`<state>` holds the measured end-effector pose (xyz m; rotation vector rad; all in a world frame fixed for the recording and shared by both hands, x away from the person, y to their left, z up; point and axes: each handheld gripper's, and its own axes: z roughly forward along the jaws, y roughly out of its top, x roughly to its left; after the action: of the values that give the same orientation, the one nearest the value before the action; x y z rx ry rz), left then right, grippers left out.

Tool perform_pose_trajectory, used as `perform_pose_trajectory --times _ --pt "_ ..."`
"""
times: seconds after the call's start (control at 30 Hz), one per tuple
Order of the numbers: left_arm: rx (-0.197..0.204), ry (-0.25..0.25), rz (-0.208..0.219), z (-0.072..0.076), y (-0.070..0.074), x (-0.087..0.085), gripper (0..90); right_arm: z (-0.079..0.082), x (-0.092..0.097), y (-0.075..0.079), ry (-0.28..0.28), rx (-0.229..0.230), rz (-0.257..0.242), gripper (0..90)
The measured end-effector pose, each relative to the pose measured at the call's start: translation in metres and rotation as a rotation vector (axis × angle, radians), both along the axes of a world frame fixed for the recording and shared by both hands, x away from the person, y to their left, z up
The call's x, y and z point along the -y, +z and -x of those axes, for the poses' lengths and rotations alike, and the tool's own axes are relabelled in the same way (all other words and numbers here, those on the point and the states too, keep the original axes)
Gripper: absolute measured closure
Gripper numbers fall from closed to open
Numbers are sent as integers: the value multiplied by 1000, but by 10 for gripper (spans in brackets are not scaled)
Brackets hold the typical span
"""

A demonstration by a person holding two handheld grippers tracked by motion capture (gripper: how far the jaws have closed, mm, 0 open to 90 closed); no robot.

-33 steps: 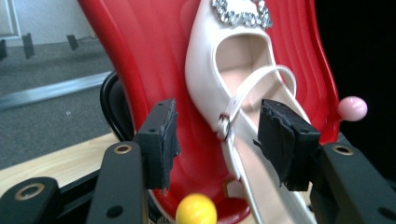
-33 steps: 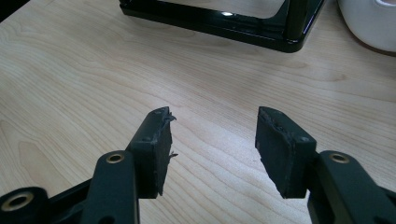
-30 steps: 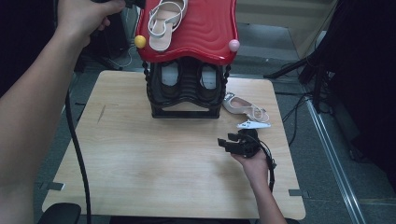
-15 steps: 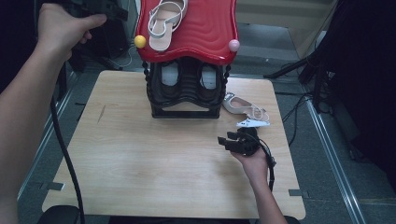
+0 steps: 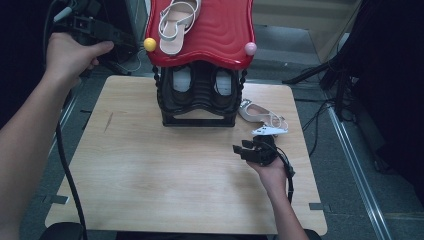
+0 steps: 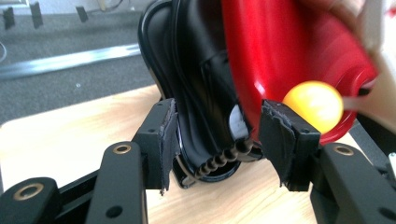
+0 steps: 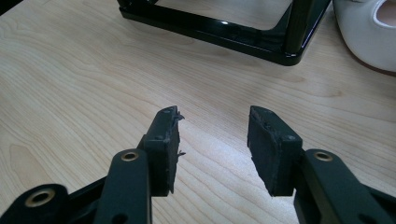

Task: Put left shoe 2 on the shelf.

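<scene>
White sandal (image 5: 176, 22) atop red shelf (image 5: 220, 35) — sideways

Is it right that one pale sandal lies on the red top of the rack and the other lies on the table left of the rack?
Not quite. The second sandal lies on the table right of the rack, as the high view shows. The first sandal is on the red top.
</scene>
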<state>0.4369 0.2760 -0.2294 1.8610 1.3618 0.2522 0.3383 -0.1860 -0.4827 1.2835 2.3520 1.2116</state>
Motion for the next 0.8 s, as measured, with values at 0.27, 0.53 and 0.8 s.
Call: perform_pose_trajectory --times 0.27,0.53,0.8 --pt "-19 -1 -5 6 -32 -4 459 0 0 -1 18 15 21 574" --pt "-18 -13 -12 15 -55 -1 454 -1 2 -1 33 22 18 612" --pt "-26 -20 -28 20 -77 1 457 -5 8 -1 1 1 11 596"
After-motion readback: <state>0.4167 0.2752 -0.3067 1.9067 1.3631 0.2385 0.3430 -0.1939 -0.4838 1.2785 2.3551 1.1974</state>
